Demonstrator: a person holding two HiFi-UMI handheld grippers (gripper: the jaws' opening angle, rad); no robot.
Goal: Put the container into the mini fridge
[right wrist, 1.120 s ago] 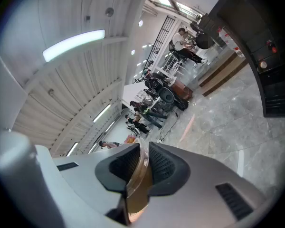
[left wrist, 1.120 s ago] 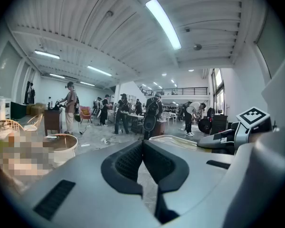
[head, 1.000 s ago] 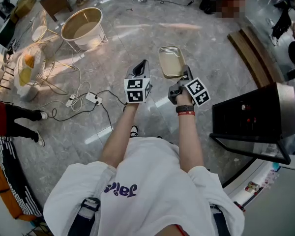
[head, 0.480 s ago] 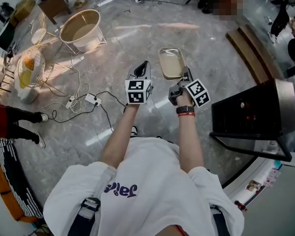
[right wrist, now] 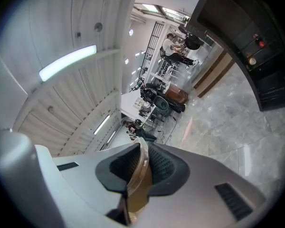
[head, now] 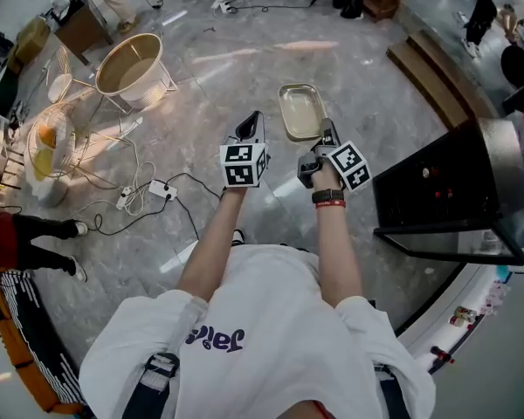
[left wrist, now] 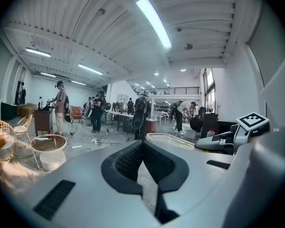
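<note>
A shallow clear container (head: pixel 302 112) with a tan tint hangs level over the marble floor, ahead of my body. My right gripper (head: pixel 326 134) is shut on its near rim; in the right gripper view the rim (right wrist: pixel 141 167) runs between the two black pads. My left gripper (head: pixel 251 126) is held beside it on the left, shut and empty, its pads meeting (left wrist: pixel 143 148). From the left gripper view the container (left wrist: pixel 173 140) shows to the right. The black mini fridge (head: pixel 445 186) stands to my right with its glass door (head: pixel 458 244) swung open.
A round tub on a wire stand (head: pixel 131 64) and wire baskets (head: pixel 48 142) stand at the far left, with a power strip and cables (head: pixel 157 188) on the floor. A wooden step (head: pixel 428 72) lies beyond the fridge. People stand in the background.
Both grippers and the container keep almost the same place. The floor, tub and fridge have shifted slightly in the head view as the head moved.
</note>
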